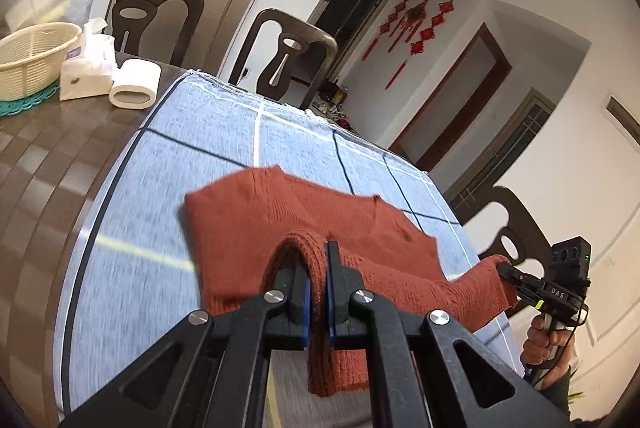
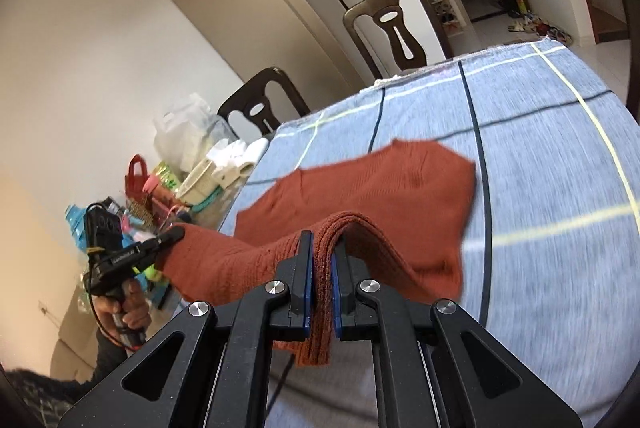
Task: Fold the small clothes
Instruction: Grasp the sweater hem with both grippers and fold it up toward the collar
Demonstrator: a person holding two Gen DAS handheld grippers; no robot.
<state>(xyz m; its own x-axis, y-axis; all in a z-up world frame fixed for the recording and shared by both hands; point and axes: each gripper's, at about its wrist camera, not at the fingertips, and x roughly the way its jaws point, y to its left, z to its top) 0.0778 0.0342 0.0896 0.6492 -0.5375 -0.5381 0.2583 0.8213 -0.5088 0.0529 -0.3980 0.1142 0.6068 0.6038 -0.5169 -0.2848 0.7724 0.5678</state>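
A rust-red knitted sweater hangs lifted by its near edge above a blue checked cloth; its far part droops toward the cloth. My left gripper is shut on a bunched fold of the knit, which spills down between its fingers. My right gripper is shut on another fold of the same sweater. In the left wrist view the right gripper shows at the far right, clamped on the sweater's corner, a hand below it. In the right wrist view the left gripper pinches the opposite corner.
A cream basket, a tissue pack and a paper roll sit on the dark table left of the cloth. Dark chairs stand behind. Bags and clutter crowd the table's left end in the right wrist view.
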